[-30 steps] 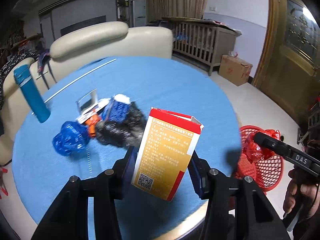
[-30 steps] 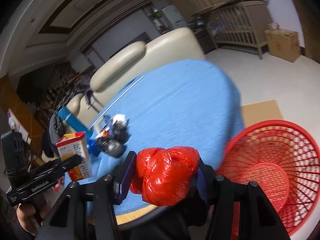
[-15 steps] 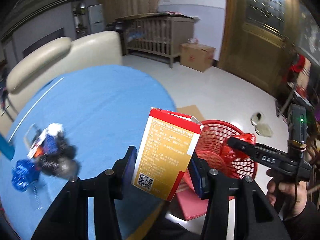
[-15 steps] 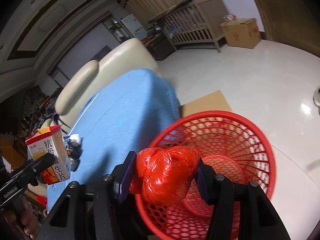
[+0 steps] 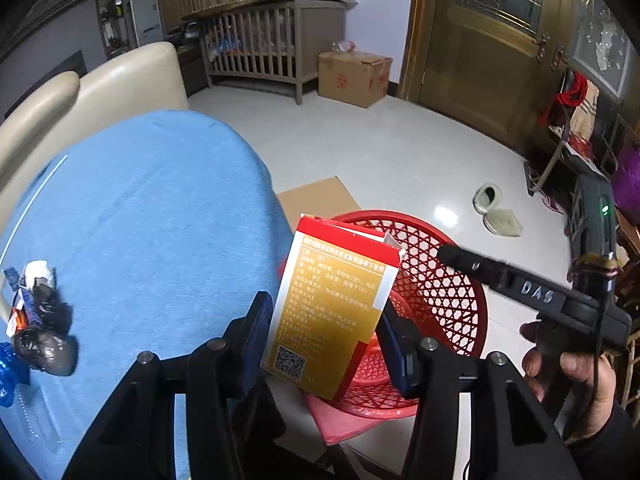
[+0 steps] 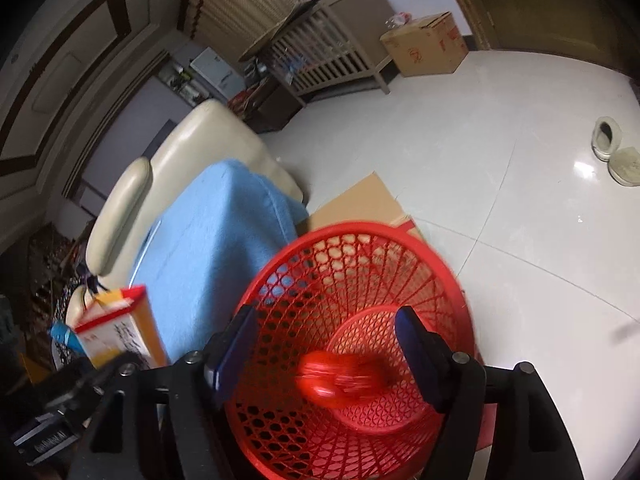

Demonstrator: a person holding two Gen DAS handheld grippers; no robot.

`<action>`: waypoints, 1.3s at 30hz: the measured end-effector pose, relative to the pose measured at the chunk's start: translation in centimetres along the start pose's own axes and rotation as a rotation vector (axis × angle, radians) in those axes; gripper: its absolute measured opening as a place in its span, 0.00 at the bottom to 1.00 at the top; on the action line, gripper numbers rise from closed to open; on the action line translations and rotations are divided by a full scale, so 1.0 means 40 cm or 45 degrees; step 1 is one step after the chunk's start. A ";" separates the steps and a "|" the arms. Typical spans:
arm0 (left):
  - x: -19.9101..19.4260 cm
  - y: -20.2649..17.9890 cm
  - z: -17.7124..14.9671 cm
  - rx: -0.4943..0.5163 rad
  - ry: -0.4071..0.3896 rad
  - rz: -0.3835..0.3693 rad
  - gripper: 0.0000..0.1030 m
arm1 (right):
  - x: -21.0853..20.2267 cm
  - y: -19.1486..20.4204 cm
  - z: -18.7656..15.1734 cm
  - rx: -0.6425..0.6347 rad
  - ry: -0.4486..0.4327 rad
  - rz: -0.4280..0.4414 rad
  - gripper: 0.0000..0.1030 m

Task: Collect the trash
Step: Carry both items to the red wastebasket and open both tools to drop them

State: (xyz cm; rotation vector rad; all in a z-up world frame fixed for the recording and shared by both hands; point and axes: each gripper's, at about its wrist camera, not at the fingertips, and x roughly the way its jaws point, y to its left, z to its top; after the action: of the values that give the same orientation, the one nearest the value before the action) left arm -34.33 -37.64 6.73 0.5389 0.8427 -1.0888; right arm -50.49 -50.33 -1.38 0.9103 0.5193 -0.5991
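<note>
I am looking down into the red basket, whose mouth is lying open under my right claw; only a blurred red bag is sitting low inside it. Beside the basket, the blue-covered table is crowding one flank. My left claw is holding a yellow box at the basket's rim, with my right tool just beyond.
</note>
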 end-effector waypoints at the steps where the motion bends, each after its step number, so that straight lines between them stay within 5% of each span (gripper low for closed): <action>1: 0.004 -0.007 0.001 0.006 0.003 -0.004 0.52 | -0.007 -0.003 0.003 0.005 -0.014 0.001 0.72; 12: 0.010 -0.039 0.001 0.030 -0.003 -0.010 0.72 | -0.073 0.018 0.035 0.028 -0.135 0.013 0.72; 21: -0.026 0.107 -0.067 -0.176 -0.009 0.037 0.72 | -0.035 0.077 0.012 -0.018 -0.056 0.009 0.72; 30: -0.146 0.300 -0.212 -0.424 -0.110 0.184 0.72 | 0.011 0.186 -0.028 -0.125 0.039 -0.024 0.76; 39: -0.215 0.424 -0.312 -0.627 -0.191 0.249 0.72 | -0.116 0.151 0.030 -0.140 -0.146 -0.148 0.76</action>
State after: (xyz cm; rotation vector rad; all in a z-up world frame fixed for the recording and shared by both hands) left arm -24.55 -17.10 6.09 0.1202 0.8684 -0.6978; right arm -49.60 -47.31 5.66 0.7409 0.4989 -0.7172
